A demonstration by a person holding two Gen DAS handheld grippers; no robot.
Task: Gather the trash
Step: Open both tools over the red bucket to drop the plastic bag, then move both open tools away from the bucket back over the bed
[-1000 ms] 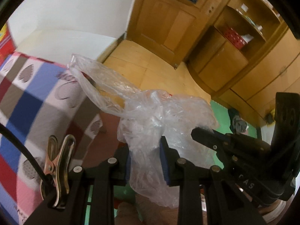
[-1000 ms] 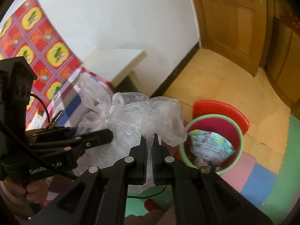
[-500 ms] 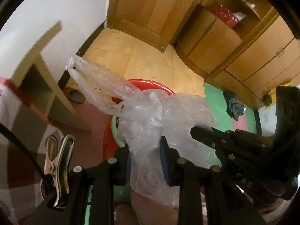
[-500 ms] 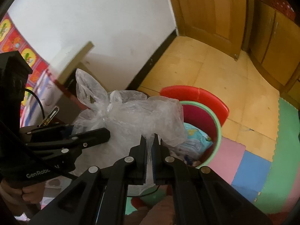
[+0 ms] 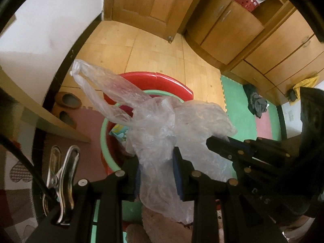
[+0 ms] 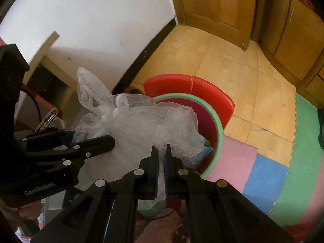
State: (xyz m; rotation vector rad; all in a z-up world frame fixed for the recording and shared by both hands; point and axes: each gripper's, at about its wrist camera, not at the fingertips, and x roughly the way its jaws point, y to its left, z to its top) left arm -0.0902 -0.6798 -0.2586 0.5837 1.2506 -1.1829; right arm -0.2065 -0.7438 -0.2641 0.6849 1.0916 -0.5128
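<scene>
between both grippers, crumpled clear bag (image 5: pixel 162 133)

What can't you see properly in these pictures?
- Inside of the bin: both views, the plastic bag covers most of it.
- Bottom of the bag: both views, hidden behind the jaws of the left gripper and right gripper.
- Shoes by the wall: left view, partly under the wooden board; right view, only a sliver.
</scene>
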